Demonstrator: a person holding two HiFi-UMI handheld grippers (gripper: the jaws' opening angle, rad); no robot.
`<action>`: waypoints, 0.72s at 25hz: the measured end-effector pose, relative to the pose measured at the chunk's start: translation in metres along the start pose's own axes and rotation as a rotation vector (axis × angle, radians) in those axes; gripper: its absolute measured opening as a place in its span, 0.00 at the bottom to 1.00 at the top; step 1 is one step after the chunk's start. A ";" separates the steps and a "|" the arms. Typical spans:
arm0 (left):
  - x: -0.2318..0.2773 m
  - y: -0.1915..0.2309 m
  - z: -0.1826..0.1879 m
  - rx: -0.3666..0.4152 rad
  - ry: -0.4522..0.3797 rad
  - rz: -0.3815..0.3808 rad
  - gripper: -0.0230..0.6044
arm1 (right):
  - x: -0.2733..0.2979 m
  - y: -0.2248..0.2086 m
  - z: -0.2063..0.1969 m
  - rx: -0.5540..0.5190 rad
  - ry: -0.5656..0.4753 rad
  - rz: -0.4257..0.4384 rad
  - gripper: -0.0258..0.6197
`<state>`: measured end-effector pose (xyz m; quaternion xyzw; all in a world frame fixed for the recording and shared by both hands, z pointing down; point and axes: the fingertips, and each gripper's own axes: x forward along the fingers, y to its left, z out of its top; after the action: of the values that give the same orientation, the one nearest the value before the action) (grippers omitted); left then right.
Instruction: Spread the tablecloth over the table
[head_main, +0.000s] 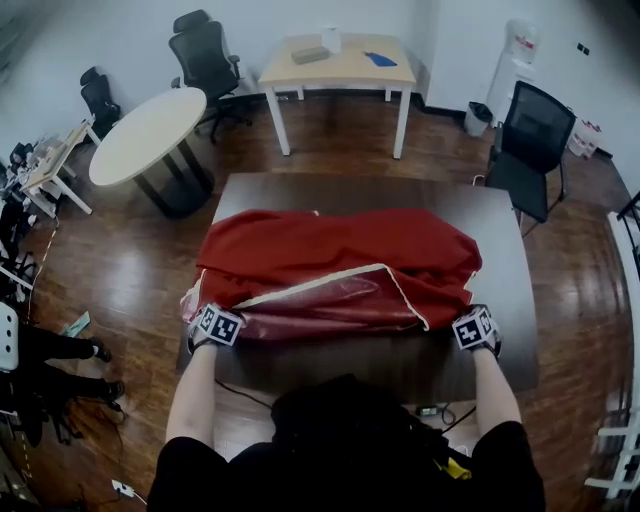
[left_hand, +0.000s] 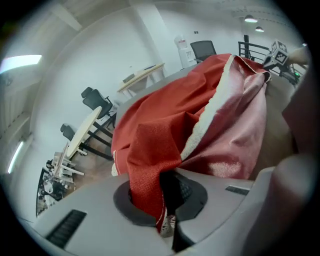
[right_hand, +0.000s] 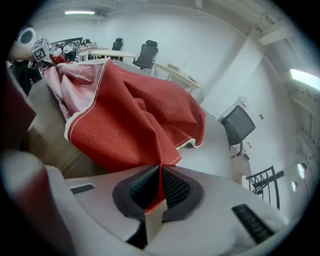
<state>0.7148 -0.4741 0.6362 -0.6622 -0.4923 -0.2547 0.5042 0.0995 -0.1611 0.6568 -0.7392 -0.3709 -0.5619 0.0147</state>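
A red tablecloth (head_main: 330, 260) with a white hem lies bunched across the middle of the dark rectangular table (head_main: 500, 330), part of its shiny underside turned up. My left gripper (head_main: 212, 330) is shut on the cloth's near left corner, and red fabric (left_hand: 150, 190) is pinched between its pads. At the near right corner my right gripper (head_main: 478, 332) is shut on the cloth as well, a thin fold (right_hand: 156, 192) clamped between its dark pads. Both grippers sit near the table's front edge, far apart, with the cloth (right_hand: 120, 115) stretching between them.
A black office chair (head_main: 530, 140) stands at the table's far right. Behind it are a wooden table (head_main: 340, 65), a round white table (head_main: 150, 135) and another black chair (head_main: 205, 55). Wood floor surrounds the table. A person sits at the far left (head_main: 40, 360).
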 end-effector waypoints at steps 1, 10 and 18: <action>-0.003 0.000 -0.001 -0.009 -0.018 -0.013 0.05 | 0.002 -0.001 0.001 0.001 -0.012 -0.005 0.06; -0.040 -0.042 -0.048 0.167 -0.099 -0.293 0.08 | -0.001 -0.020 0.000 0.047 -0.055 -0.048 0.06; -0.076 -0.057 -0.090 0.111 -0.066 -0.371 0.46 | 0.000 -0.014 -0.012 0.064 -0.081 -0.033 0.06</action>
<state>0.6477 -0.5863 0.6295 -0.5391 -0.6355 -0.2940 0.4680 0.0817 -0.1558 0.6556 -0.7543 -0.4011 -0.5196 0.0139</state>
